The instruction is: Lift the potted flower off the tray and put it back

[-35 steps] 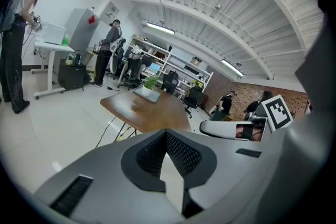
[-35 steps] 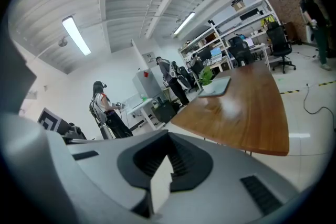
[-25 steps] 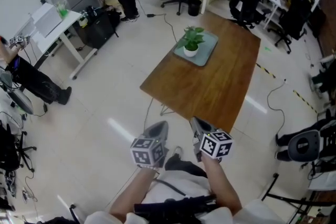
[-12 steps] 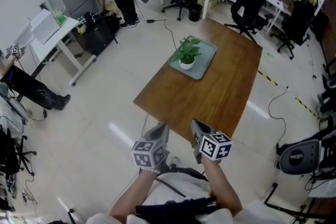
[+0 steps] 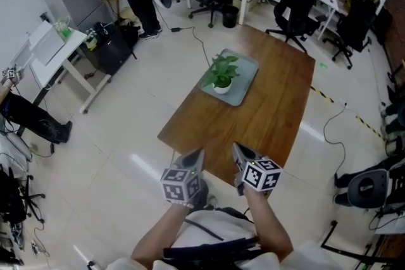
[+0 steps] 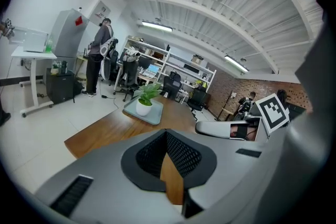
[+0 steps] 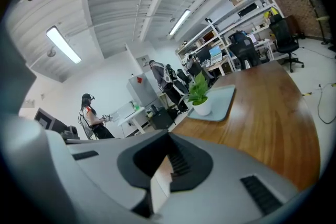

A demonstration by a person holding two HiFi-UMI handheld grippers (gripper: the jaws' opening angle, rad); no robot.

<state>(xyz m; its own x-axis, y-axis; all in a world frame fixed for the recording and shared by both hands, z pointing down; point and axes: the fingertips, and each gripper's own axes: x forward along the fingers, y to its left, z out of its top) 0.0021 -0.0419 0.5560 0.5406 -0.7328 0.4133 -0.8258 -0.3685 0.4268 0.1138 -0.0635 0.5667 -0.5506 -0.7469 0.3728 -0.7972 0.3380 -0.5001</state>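
Left gripper [image 5: 192,157] has its jaws pressed together with nothing between them, and the right gripper [image 5: 241,151] is closed and empty in the same way. Both are held side by side at the near edge of the wooden table [image 5: 259,126], well apart from the potted flower [image 5: 221,76]. It stands upright on the grey tray [image 5: 244,81], toward the table's far end.

The head view looks steeply down from well back at the counter [image 5: 253,117], mid-frame. Left gripper view and right gripper view look low across it; all three share the potted flower [image 5: 221,76] and tray [image 5: 244,73].
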